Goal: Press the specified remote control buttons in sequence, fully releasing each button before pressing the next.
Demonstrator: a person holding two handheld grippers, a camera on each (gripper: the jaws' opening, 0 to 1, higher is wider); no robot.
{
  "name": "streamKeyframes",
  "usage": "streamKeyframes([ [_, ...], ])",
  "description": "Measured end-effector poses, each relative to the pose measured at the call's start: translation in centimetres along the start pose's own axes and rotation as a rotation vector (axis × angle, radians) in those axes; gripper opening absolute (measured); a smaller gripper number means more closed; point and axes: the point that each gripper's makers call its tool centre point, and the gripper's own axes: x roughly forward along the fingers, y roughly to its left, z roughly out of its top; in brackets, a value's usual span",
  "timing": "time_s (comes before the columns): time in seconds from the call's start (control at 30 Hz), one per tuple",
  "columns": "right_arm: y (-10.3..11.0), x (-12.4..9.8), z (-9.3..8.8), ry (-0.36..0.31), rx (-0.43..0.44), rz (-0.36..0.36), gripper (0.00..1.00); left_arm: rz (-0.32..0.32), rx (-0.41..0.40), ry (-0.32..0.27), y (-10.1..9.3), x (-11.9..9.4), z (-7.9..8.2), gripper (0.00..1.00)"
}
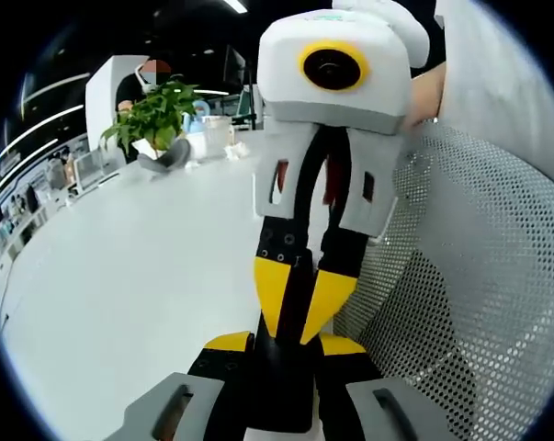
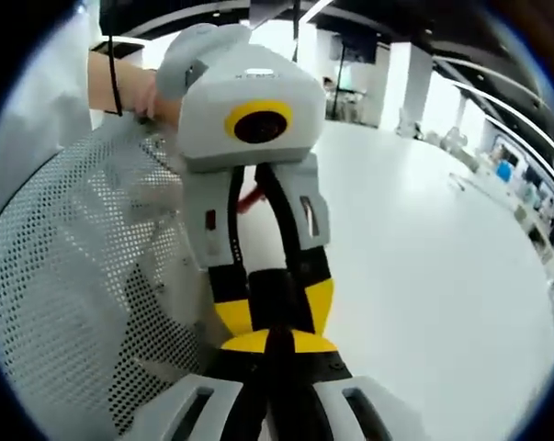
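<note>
No remote control appears in these frames. The two grippers meet tip to tip over a white table [image 1: 139, 276]. In the left gripper view, my left gripper [image 1: 286, 347] rises from the bottom with its yellow-tipped jaws apart. My right gripper [image 1: 300, 326] comes down from above, its yellow tips drawn together into a point between them. In the right gripper view, the right gripper [image 2: 275, 303] is shut, and its black tips lie between the spread jaws of the left gripper [image 2: 273, 317]. I cannot tell whether the left jaws press on those tips.
A white mesh chair back [image 1: 479, 276] [image 2: 84, 276] stands close beside both grippers, and a person's hand [image 2: 139, 96] holds the left gripper. A potted plant [image 1: 157, 115] and small items sit at the table's far end, with a person behind them.
</note>
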Motion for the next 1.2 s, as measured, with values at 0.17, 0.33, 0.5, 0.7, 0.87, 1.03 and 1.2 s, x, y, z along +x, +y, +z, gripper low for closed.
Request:
streamKeyframes([
  [0.17, 0.2, 0.0, 0.0, 0.003, -0.016, 0.001, 0.05, 0.002, -0.001, 0.001, 0.0, 0.0, 0.0, 0.25],
  [0.33, 0.2, 0.1, 0.0, 0.003, -0.020, -0.003, 0.05, 0.002, -0.001, 0.002, 0.0, 0.0, -0.1, 0.25],
  [0.5, 0.2, 0.0, -0.1, 0.002, -0.009, -0.006, 0.07, 0.002, 0.000, 0.002, 0.0, 0.0, -0.1, 0.25],
  [0.7, -0.2, -0.2, -0.6, 0.009, 0.027, -0.018, 0.13, 0.003, 0.000, 0.002, 0.0, 0.0, -0.1, 0.25],
  [0.87, -0.2, -0.3, -0.8, 0.011, 0.039, -0.019, 0.14, 0.003, 0.000, 0.002, -0.1, 0.0, -0.1, 0.25],
  [1.03, -0.2, -0.4, -0.9, 0.019, 0.038, -0.027, 0.16, 0.003, -0.001, 0.002, -0.1, 0.0, -0.1, 0.25],
  [1.2, -0.1, -0.5, -1.1, 0.030, 0.027, -0.025, 0.18, 0.002, 0.000, 0.001, -0.1, 0.0, -0.1, 0.25],
])
